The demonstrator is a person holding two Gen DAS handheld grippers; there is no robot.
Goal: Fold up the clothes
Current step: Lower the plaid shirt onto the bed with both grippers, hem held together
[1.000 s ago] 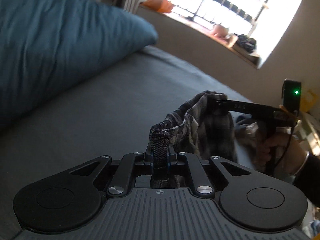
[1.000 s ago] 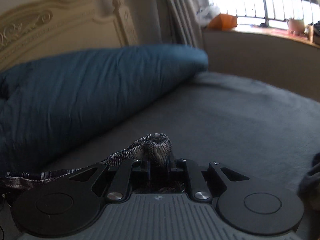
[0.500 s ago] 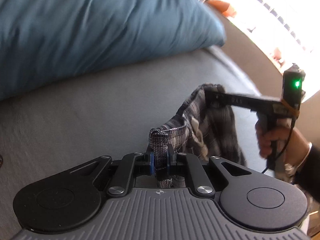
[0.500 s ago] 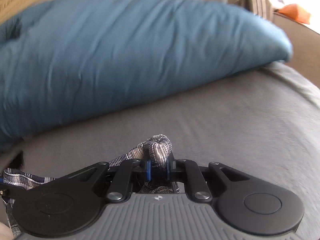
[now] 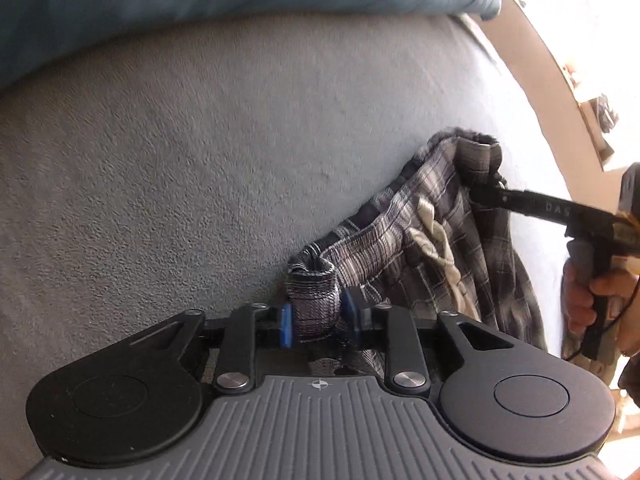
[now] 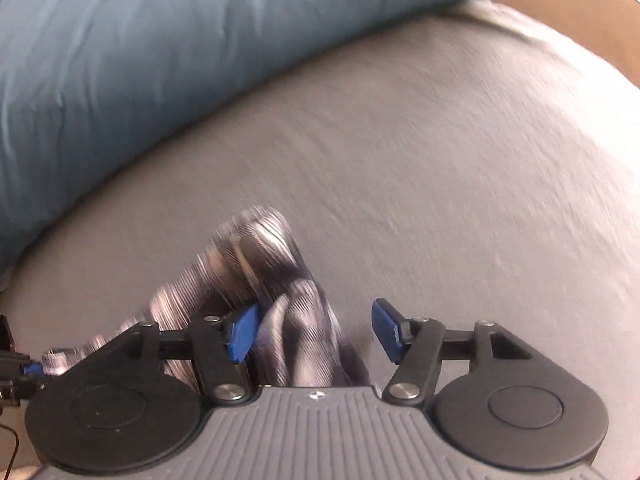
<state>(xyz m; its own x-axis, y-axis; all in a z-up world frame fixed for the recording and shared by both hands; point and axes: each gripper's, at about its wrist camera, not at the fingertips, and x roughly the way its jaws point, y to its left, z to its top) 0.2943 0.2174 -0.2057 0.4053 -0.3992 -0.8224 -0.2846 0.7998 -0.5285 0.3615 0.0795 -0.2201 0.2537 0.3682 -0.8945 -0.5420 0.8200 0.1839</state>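
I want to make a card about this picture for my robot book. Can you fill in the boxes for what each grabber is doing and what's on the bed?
clothing: plaid shorts with a white drawstring
left gripper: nearly closed on the waistband
right gripper: fingers spread wide, cloth loose between them
surface: grey bed sheet
behind: blue pillow
picture quality: right view blurred

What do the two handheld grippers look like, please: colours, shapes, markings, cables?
Both share one design. The left gripper and right gripper have grey ribbed bodies, black round-lobed linkages with silver screws, and blue pads. The right one's black bar bears pale lettering, and a thin black cable hangs below its handle.
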